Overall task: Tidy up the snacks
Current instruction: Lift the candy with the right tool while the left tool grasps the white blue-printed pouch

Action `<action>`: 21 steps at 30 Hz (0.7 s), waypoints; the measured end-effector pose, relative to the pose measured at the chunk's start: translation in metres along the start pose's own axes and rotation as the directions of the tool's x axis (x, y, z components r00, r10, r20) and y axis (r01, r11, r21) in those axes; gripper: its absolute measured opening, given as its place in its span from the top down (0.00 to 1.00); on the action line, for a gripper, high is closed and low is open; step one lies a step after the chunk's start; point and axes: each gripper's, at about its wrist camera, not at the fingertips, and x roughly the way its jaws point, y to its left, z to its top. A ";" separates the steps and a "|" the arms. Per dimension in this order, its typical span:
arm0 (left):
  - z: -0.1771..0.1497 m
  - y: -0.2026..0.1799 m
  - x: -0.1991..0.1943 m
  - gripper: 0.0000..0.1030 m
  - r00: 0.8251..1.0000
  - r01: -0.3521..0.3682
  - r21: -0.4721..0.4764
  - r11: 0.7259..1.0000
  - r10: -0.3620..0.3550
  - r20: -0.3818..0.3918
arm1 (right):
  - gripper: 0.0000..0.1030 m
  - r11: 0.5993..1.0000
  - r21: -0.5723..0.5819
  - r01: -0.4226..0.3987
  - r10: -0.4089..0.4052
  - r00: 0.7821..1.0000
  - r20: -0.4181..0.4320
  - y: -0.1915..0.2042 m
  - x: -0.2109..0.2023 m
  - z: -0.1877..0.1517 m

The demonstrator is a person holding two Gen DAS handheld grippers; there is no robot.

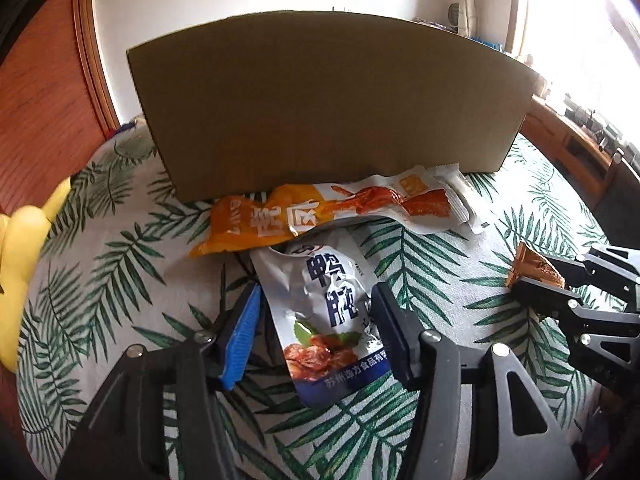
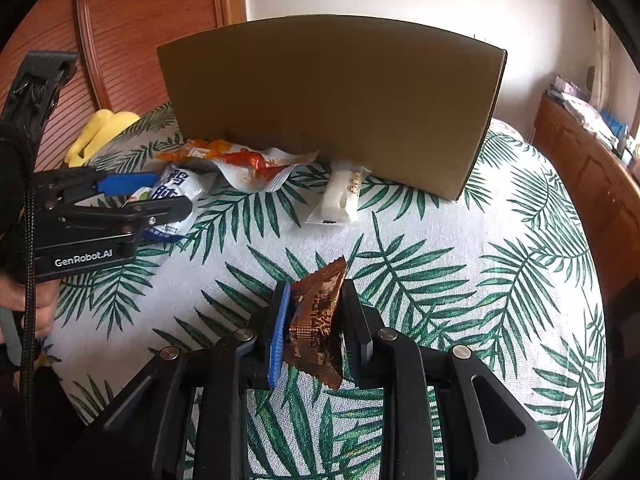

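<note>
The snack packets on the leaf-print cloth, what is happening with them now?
A person sorts snacks with two handheld grippers. The right gripper is shut on a small brown foil packet. The left gripper is open around a silver and blue snack pouch that lies on the leaf-print cloth. An orange and white packet and a white wrapped bar lie against the tall brown cardboard box.

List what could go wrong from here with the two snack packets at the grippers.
1. The left hand-held gripper straddles the silver snack pouch without pressing it; lifting now would likely leave it behind.
2. The right hand-held gripper pinches the brown foil packet edge-on, so it might slip out.
</note>
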 end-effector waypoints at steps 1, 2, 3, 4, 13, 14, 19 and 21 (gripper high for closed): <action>0.000 0.001 0.000 0.45 1.000 0.007 -0.007 1.000 -0.007 -0.002 | 0.78 1.000 -0.001 0.001 -0.001 1.000 0.000 0.000 0.000 0.000; 0.001 0.002 0.001 0.45 1.000 0.010 -0.013 1.000 -0.010 -0.005 | 0.78 1.000 -0.002 0.003 -0.003 1.000 0.000 0.001 0.000 0.000; 0.002 0.002 0.001 0.45 1.000 0.013 -0.021 1.000 -0.013 -0.010 | 0.78 1.000 -0.002 0.003 -0.003 1.000 0.000 0.001 0.000 0.000; 0.003 0.003 0.002 0.45 1.000 0.017 -0.031 0.999 -0.017 -0.016 | 0.78 1.000 -0.001 0.003 -0.003 1.000 0.000 0.001 0.000 0.000; 0.010 0.002 0.005 0.45 0.999 0.033 -0.051 0.998 -0.035 -0.022 | 0.78 1.000 0.009 -0.007 0.007 1.000 0.001 -0.001 0.000 0.000; 0.010 0.002 0.005 0.44 0.999 0.030 -0.046 0.998 -0.031 -0.022 | 0.78 1.000 0.009 -0.007 0.007 1.000 0.001 -0.001 0.000 0.000; 0.009 -0.006 0.008 0.39 1.000 -0.004 0.002 1.000 0.005 -0.018 | 0.78 1.000 0.012 -0.010 0.010 1.000 0.001 -0.002 -0.001 0.000; 0.010 -0.009 0.008 0.37 1.000 -0.014 0.005 1.000 0.014 -0.018 | 0.78 1.000 0.011 -0.010 0.010 1.000 0.001 -0.002 -0.001 0.000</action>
